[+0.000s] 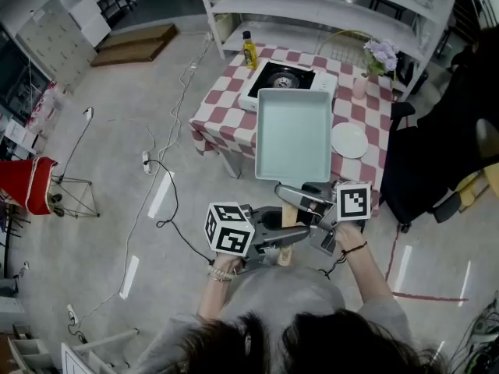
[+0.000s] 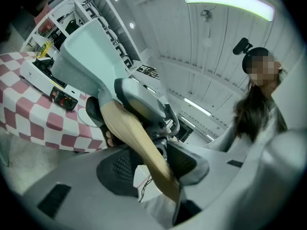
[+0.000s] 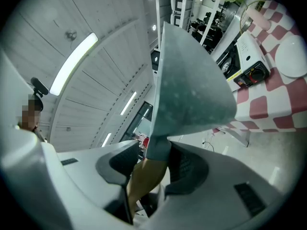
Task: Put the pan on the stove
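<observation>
My left tool (image 1: 282, 240) is clamped on the pan (image 1: 294, 135), its jaws part-open around the far end of the wooden handle (image 2: 129, 133). The pan is up in the air, straight ahead of both tools. It is not set down on the stove (image 1: 284, 80), which sits beyond its far edge on the checked table (image 1: 226, 111).

Ahead and left of my left tool, a yellow bottle (image 1: 249, 51) stands just beside the stove's far left corner. A cable (image 1: 168, 201) trails over the floor to the left.

My right tool (image 1: 300, 201) grips the same handle further up, where the wood meets the pan's grey neck, its jaws closed about as wide. To the right of the pan a white plate (image 1: 349, 140) lies on the table. Beyond it are a pink cup (image 1: 359, 88) and flowers (image 1: 380, 53). A white shelf (image 1: 327, 6) stands behind the table.
</observation>
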A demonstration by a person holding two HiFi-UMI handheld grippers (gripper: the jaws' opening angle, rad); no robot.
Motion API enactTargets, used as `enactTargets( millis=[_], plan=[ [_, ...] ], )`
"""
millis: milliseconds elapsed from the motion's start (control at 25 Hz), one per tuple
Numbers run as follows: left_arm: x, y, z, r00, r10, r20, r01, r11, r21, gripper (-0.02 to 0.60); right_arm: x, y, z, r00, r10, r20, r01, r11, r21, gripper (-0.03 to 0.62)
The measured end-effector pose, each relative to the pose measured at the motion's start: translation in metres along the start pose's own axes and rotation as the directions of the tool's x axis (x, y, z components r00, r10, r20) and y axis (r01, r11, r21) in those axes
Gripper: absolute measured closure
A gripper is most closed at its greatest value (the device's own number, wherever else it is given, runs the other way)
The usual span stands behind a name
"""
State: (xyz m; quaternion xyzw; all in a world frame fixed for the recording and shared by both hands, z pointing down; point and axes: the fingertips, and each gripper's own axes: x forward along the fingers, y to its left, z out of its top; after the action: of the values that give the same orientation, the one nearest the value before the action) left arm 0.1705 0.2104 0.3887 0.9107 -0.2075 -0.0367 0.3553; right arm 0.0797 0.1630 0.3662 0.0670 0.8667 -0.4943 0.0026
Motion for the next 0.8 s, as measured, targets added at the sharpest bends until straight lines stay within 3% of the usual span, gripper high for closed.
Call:
enactTargets(
  millis=[800],
  plan=[
    [-0.014,0.024,0.011,0.999,0.003,0.033,0.000,0.998,-0.070,0.383,0.023,-0.020,0.011,1.000,0.004,0.003,-0.005,0.998,0.056,0.411]
  ],
)
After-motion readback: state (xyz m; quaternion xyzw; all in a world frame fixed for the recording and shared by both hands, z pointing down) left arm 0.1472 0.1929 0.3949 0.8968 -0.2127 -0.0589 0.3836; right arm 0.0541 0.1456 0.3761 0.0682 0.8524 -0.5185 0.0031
